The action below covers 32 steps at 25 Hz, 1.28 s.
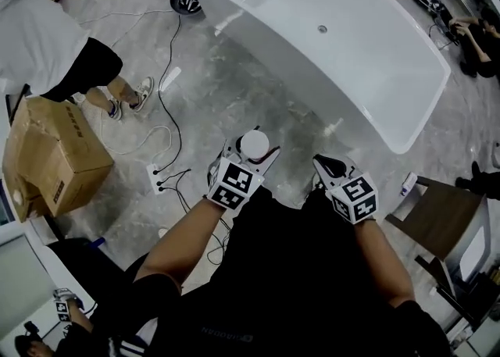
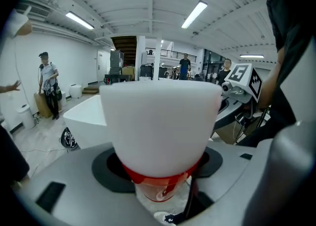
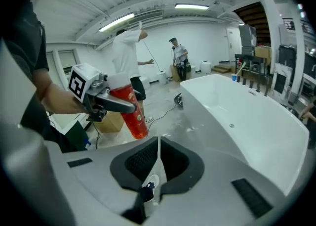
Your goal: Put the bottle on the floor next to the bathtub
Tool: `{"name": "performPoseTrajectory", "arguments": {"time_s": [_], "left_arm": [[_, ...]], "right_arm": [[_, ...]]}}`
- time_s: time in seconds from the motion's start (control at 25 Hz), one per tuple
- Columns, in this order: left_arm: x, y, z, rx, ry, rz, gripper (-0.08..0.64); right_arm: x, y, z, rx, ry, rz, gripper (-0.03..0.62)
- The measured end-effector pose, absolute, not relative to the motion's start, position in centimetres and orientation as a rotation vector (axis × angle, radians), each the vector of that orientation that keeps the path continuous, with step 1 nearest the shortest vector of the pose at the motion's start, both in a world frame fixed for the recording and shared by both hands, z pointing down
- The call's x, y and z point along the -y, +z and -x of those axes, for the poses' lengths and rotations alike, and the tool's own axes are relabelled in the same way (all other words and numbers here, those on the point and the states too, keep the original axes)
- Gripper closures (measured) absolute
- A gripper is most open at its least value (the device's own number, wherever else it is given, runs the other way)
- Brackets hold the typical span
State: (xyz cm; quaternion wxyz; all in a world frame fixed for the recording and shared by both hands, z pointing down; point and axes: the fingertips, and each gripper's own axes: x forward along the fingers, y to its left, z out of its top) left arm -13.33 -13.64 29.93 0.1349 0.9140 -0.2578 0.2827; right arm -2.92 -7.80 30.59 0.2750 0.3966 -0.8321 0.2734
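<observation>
While left gripper (image 1: 248, 158) holds bottle (image 1: 254, 144), label unclear

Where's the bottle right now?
The bottle is at the centre of the head view, clamped in the left gripper. It is held off the floor, just short of the bathtub's near side.
</observation>
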Motion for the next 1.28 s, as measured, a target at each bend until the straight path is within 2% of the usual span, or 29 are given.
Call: {"name": "performPoseTrajectory", "arguments": {"time_s": [0.12,0.4,0.8,1.28], "left_arm": [[14.9,32.5,13.2,0.804,0.810,-2.584,0.270],[18.1,39.6,9.0,1.003,0.794,-2.406,0.270],[21.1,63.2,-0.2,0.959,0.965,-2.258,0.270],[21.9,85.2,-0.1,0.970,1.081,-2.191,0.270]], "right_arm": [[9.0,32.3,3.7,2.243,0.722,-0.930,0.552],[12.5,37.9,0.5,2.259,0.814,-0.681,0.552],[15.0,56.6,-5.1,2.203,1.097,-0.729,0.554],[16.5,75.8,-6.4,2.097,1.145,-0.915,0.552]]}}
